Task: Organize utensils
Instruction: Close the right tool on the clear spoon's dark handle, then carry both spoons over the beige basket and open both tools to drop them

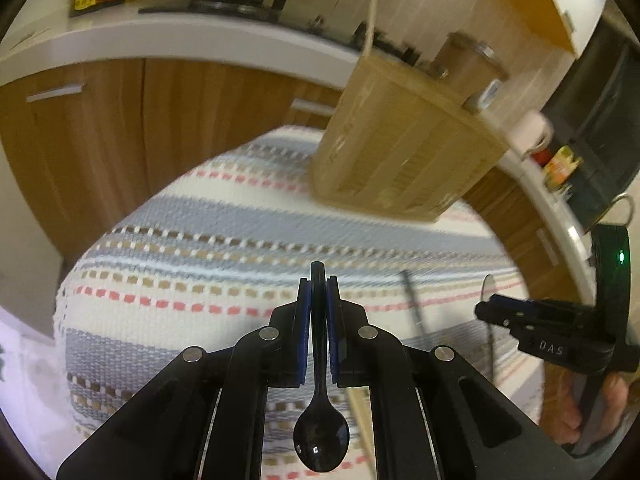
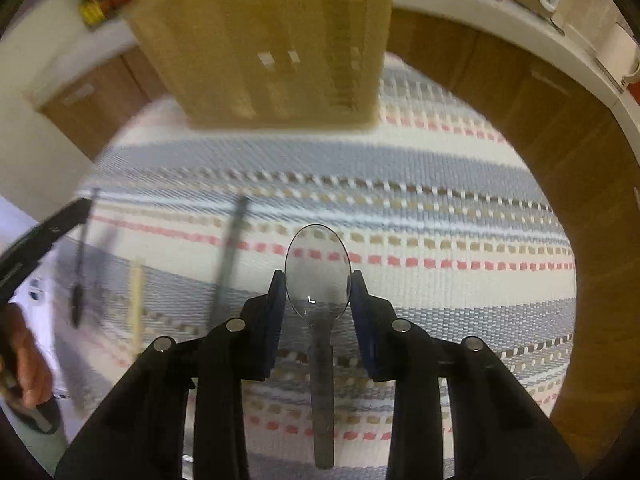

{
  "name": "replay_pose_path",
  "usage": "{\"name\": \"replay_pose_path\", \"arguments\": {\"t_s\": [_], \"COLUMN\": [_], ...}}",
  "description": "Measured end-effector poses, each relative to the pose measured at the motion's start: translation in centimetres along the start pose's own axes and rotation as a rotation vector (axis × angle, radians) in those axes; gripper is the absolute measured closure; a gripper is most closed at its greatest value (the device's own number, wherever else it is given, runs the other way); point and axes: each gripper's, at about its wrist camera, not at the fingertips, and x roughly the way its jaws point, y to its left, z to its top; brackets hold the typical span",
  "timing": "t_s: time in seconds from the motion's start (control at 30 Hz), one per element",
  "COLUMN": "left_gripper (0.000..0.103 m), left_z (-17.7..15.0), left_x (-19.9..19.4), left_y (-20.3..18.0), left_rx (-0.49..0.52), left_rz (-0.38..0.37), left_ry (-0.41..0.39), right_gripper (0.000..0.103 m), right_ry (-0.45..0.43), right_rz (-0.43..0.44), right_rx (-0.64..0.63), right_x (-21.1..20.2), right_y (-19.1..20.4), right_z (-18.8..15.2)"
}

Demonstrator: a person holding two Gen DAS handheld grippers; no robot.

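Note:
My left gripper is shut on the handle of a black plastic spoon, whose bowl hangs back toward the camera. My right gripper is shut on a clear plastic spoon, gripped at the bowl's sides, handle pointing back; it shows in the left wrist view at the right. A wooden slotted utensil holder stands on the striped cloth ahead; in the right wrist view the holder is straight in front, blurred.
A striped woven cloth covers the table. A dark utensil, a wooden stick and another dark utensil lie on it at the left. Wooden cabinets and a white counter lie behind.

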Motion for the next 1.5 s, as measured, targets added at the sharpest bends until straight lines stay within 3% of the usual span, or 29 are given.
{"name": "replay_pose_path", "arguments": {"t_s": [0.33,0.63,0.7,0.8,1.17,1.5], "left_gripper": [0.098,0.098,0.097,0.097,0.098,0.098], "left_z": [3.2,10.3,11.7,13.5,16.7,16.2], "left_x": [-6.4,-8.6,-8.5,-7.2,-0.6,2.8], "left_y": [-4.2,-8.2,-8.6,-9.0,-8.3,-6.3], "left_rx": [0.068,0.184,0.194,0.207,0.201,0.189], "left_rz": [-0.089,-0.062,-0.086,-0.048,-0.049,-0.049], "left_ry": [-0.218,-0.432,-0.482,-0.556,-0.624,-0.609], "right_gripper": [0.074,0.074,0.074,0.074,0.074,0.074], "right_ry": [-0.312,-0.547,-0.585,-0.623,-0.867,-0.833], "right_rz": [0.155,0.197,0.184,0.130,0.007,-0.025], "right_rx": [0.023,0.036,0.046,0.065,0.052,0.041], "right_x": [-10.4,-15.2,-15.3,-14.6,-12.5,-7.6], "right_y": [-2.0,-2.9,-3.1,-3.1,-3.7,-4.7], "right_z": [0.9,7.7,9.1,11.5,16.0,16.7]}}
